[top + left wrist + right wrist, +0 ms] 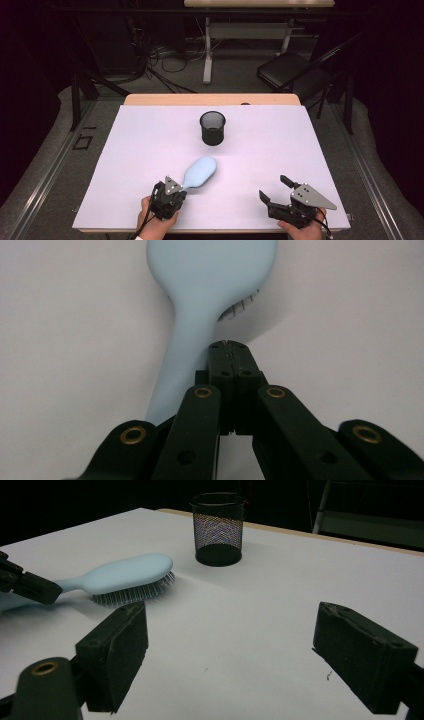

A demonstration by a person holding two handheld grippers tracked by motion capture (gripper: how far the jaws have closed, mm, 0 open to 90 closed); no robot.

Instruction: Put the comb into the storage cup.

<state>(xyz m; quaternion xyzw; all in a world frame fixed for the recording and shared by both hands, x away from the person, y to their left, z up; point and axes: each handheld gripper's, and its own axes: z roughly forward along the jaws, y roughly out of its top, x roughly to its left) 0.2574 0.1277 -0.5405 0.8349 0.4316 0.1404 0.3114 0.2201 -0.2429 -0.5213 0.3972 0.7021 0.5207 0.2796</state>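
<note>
Covering most of the table (pixel 150 150), a white sheet carries one light blue hairbrush (pixel 199 172), one black mesh cup (pixel 212 128) and two tools. The cup stands upright toward the far edge, well apart from both tools. The brush lies bristles down near the front, its handle pointing at the left tool (pixel 175 191). The left gripper view shows that tool's jaws pressed together beside the handle, not around it, which lies just to their left. The right gripper view shows the bristles (pixel 132 594) under the brush head. The right tool (pixel 272 190), jaws wide apart and holding nothing, rests at the front right, well clear of the brush.
</note>
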